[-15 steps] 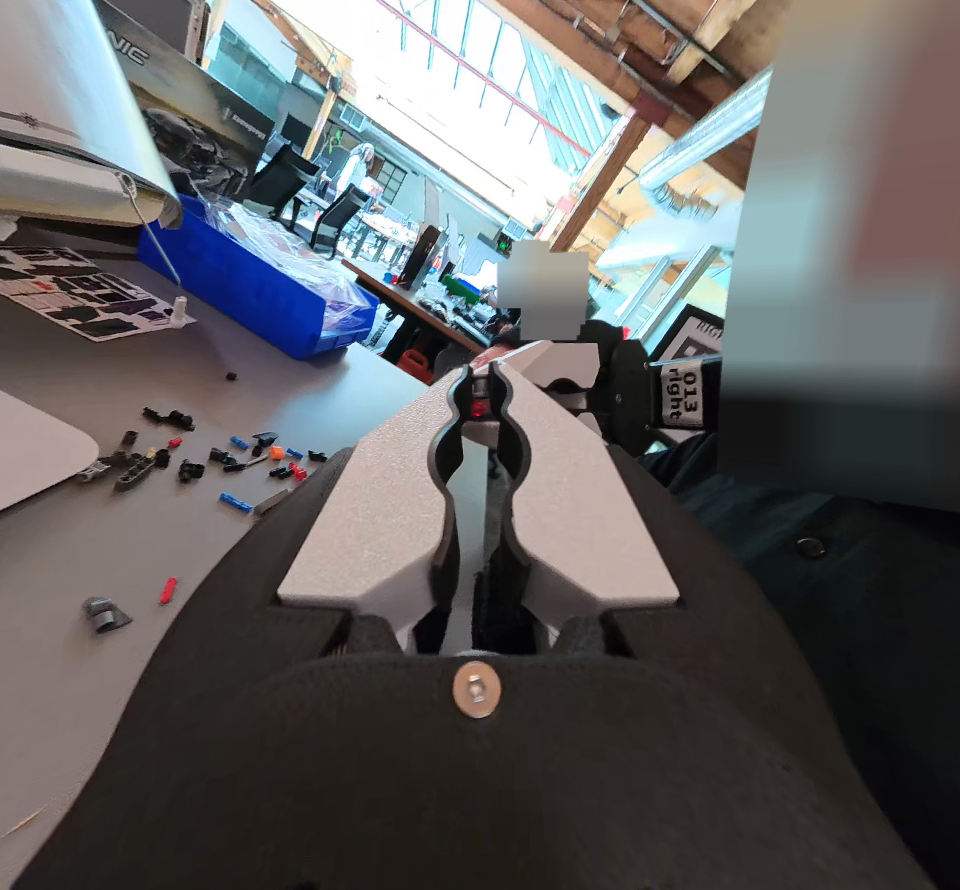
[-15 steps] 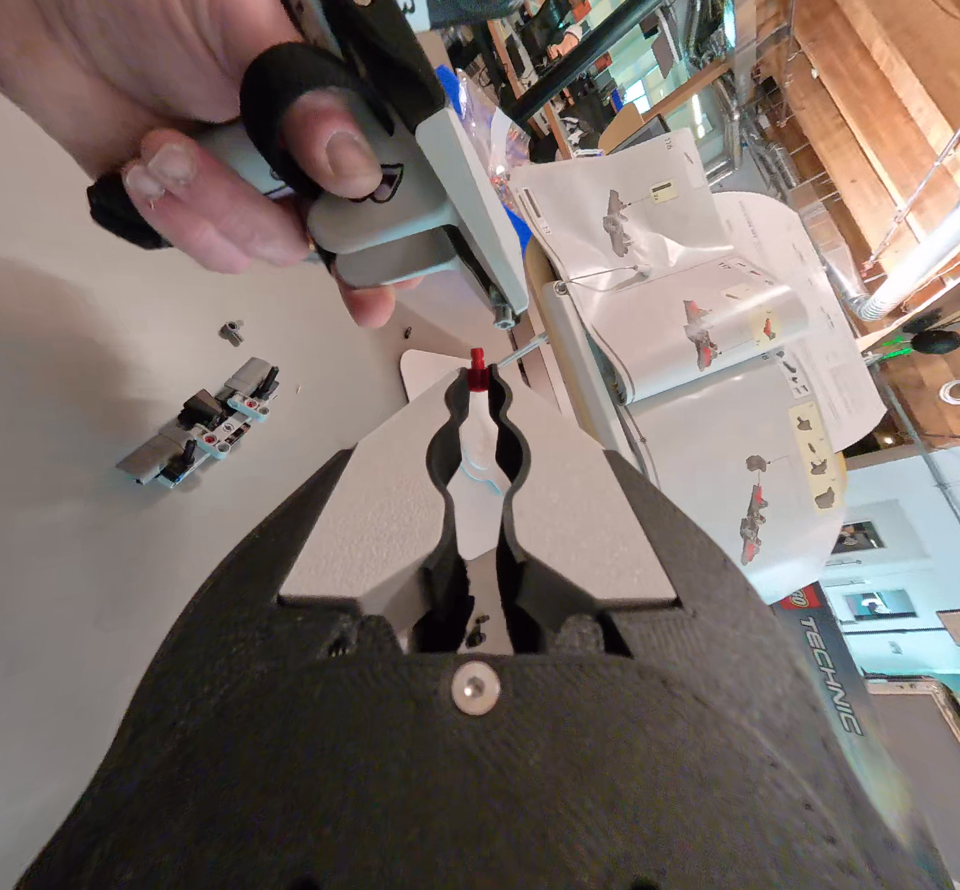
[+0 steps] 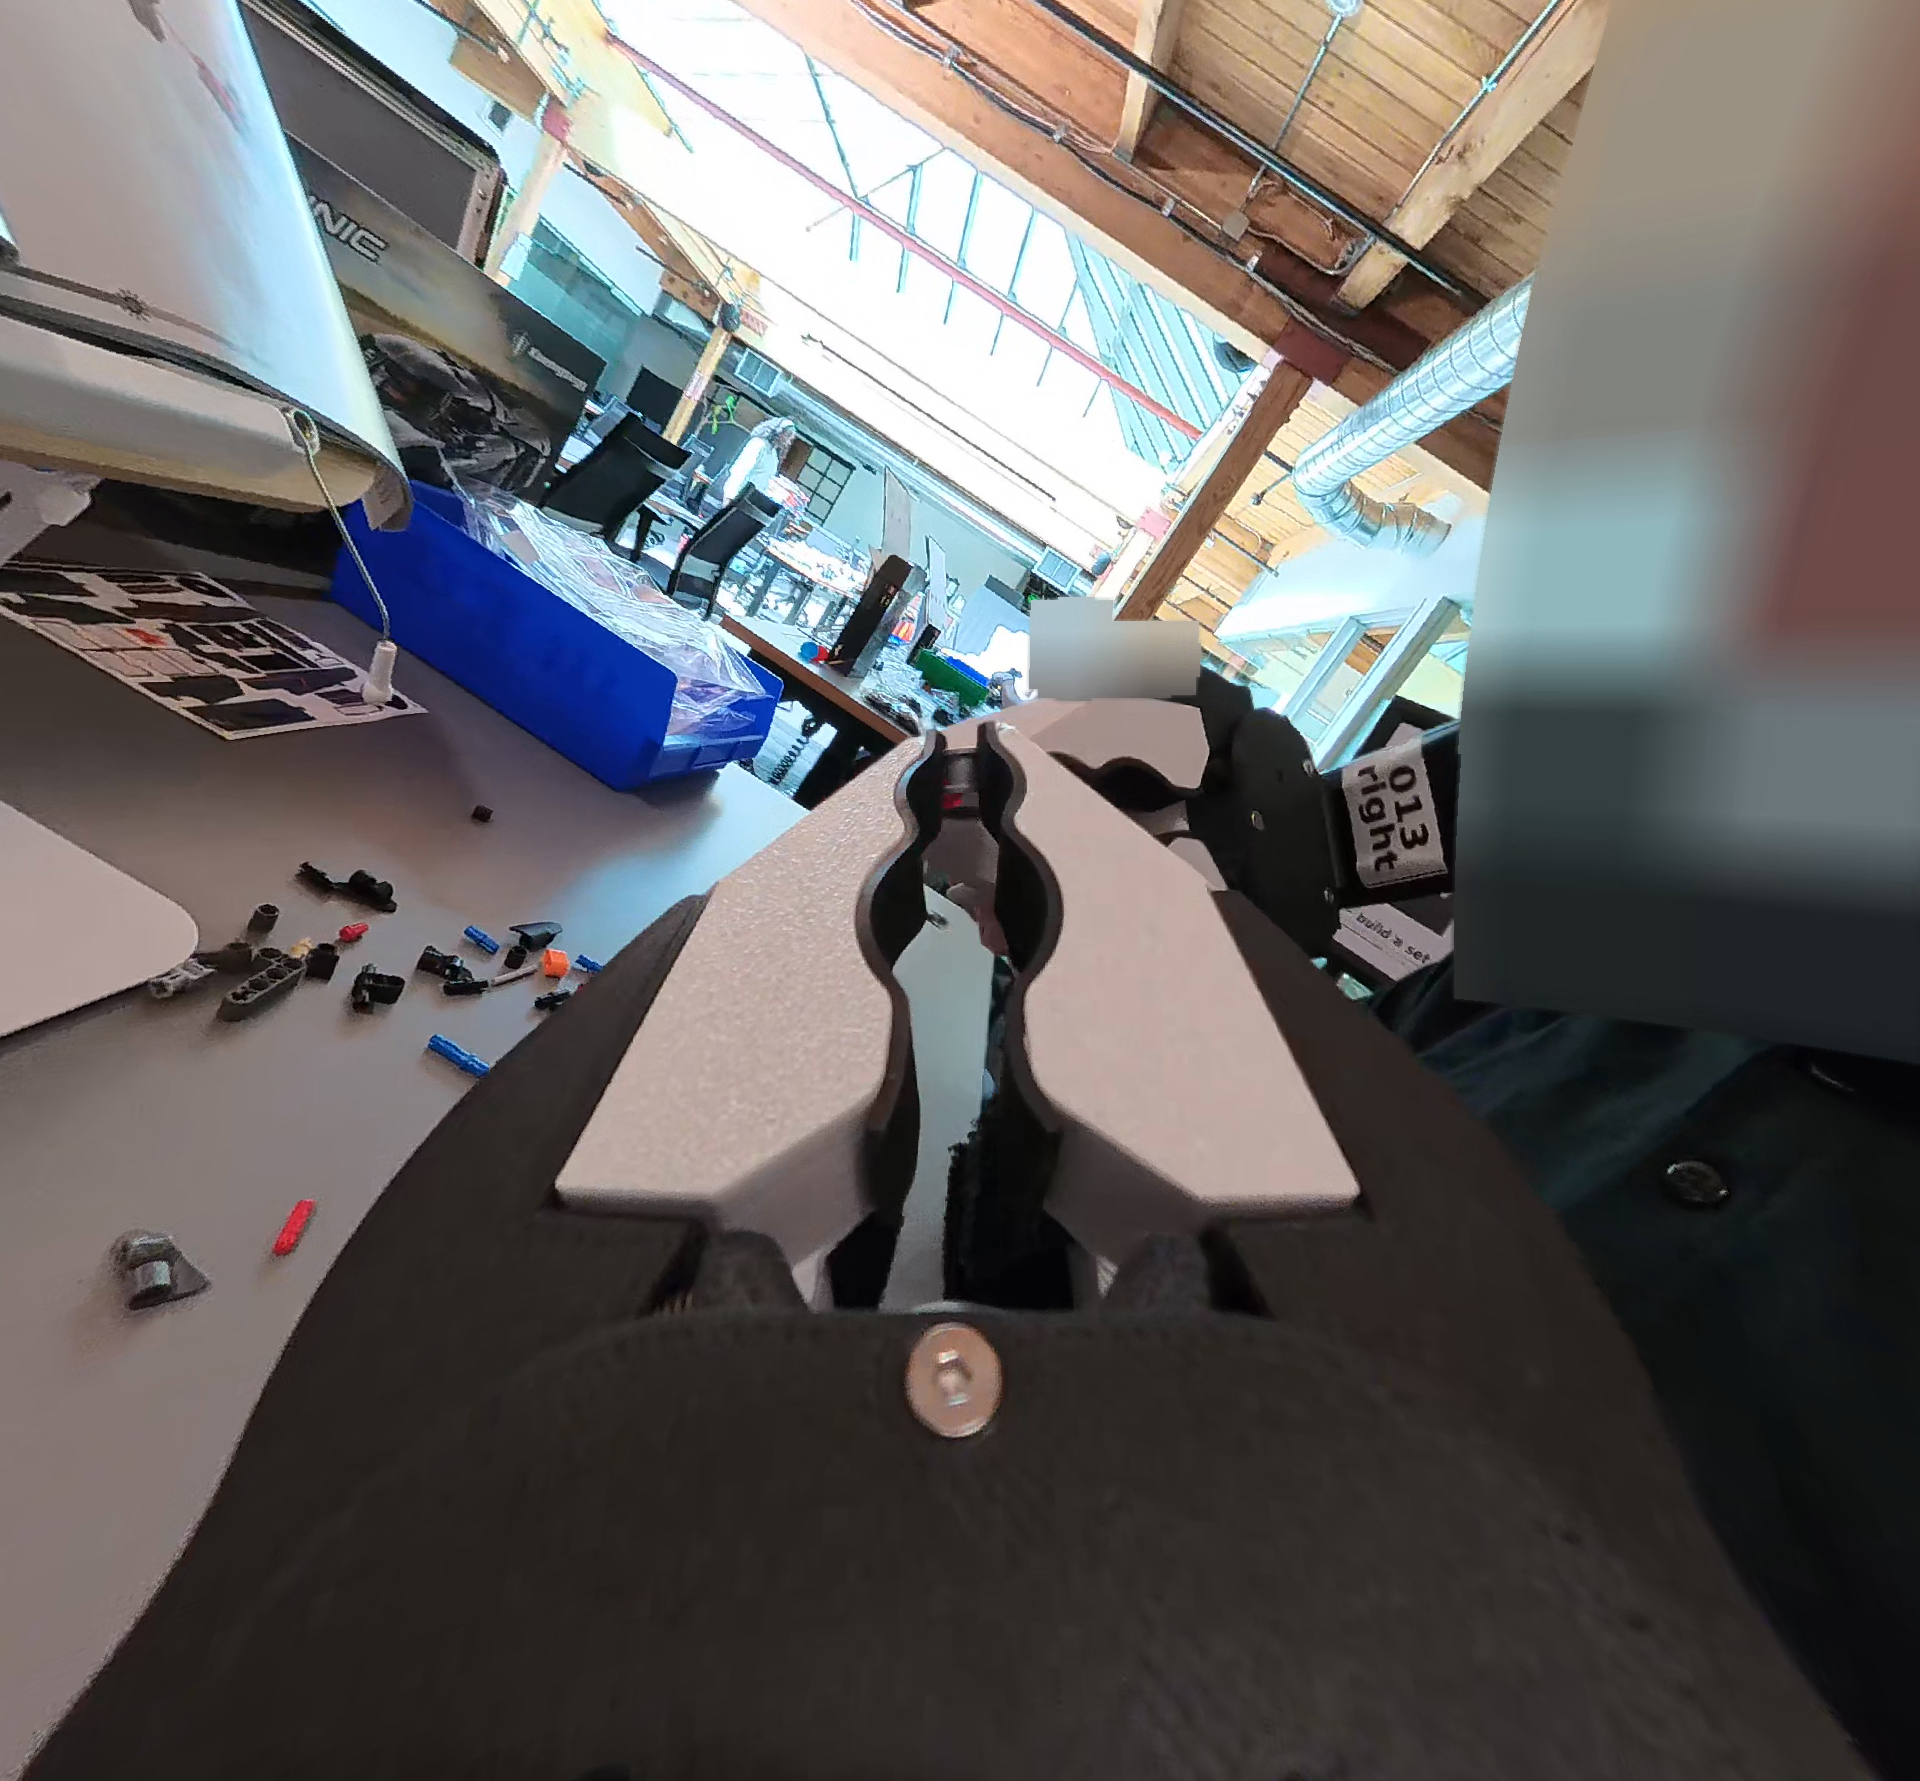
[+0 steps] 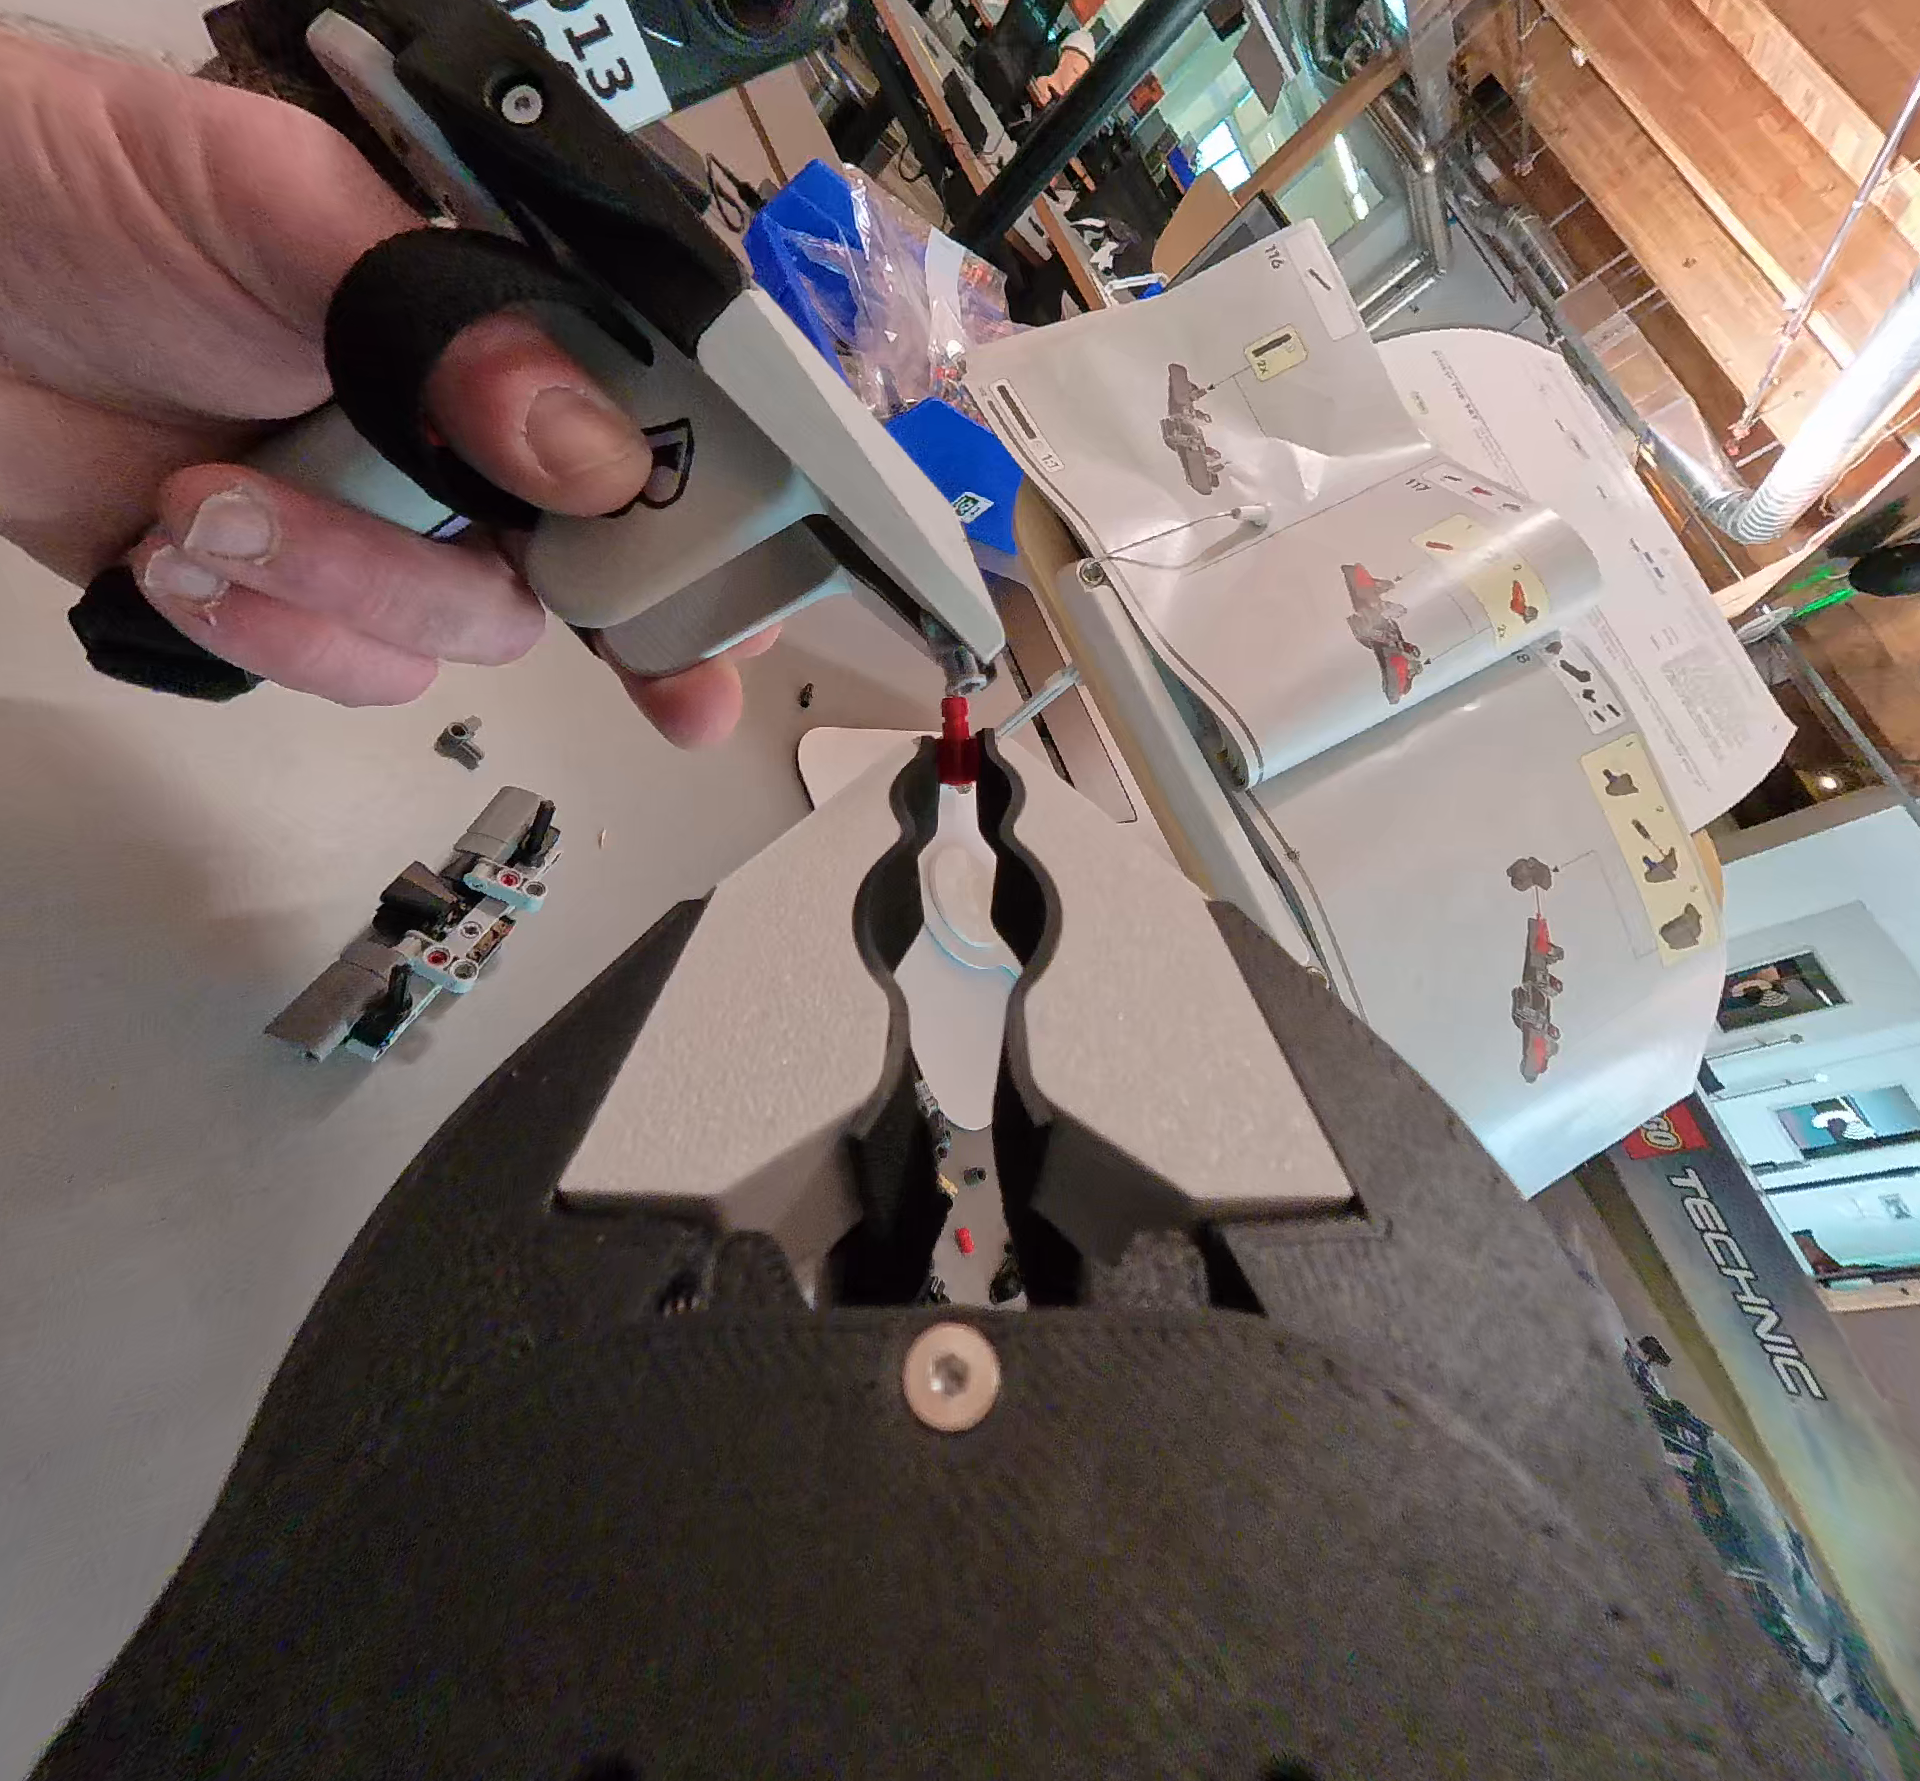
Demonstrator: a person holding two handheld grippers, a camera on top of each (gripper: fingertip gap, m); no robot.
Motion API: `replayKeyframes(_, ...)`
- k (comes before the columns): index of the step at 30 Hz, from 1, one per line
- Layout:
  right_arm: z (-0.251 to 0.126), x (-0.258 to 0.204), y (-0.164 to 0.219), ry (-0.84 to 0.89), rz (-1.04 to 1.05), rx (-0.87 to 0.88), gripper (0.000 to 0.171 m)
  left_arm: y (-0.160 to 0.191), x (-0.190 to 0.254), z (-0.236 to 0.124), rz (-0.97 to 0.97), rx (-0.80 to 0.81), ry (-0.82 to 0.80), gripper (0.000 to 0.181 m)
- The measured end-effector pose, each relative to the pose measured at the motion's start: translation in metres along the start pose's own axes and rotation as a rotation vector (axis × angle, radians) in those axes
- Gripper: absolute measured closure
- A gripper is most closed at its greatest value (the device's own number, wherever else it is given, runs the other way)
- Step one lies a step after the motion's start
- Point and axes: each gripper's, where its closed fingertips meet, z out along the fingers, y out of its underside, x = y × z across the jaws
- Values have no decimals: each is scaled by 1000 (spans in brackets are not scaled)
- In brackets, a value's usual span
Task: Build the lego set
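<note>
We held the red pin (image 4: 954,757) pinched in our right claw (image 4: 954,763) above the bench, our left claw (image 4: 961,666) clamped on a small dark piece (image 4: 956,661) — mating them wanted matched axes and a straight, gentle push.

The dark piece (image 4: 958,663) in the left tool's (image 4: 961,677) tips is too small to identify.
</note>
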Motion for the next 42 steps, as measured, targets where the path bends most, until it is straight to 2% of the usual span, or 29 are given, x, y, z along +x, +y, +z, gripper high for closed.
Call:
replayKeyframes(16, 1, 5, 8, 46, -93, -57, 167, 5, -9, 6, 162, -62, -152, 177)
replayKeyframes(30, 5, 11, 7, 37, -90, -40, 167, 1, -11, 9, 154, -51, -171, 176)
replayKeyframes(34, 7, 11, 10, 18, -34, -16, 167, -2, -11, 11, 219, -78, -195, 172)
replayKeyframes(35, 8, 10, 12, -8, 7, -10, 167, -5, -10, 10, 251, -74, -209, 166)
replayKeyframes(38, 9, 9, 20, -88, 150, -2, 167, -12, -8, 5, 386, -87, -257, 163)
replayKeyframes(42, 9, 1, 17, -336, 520, 90, 167, -10, -8, 3, 753, -200, -372, 158)
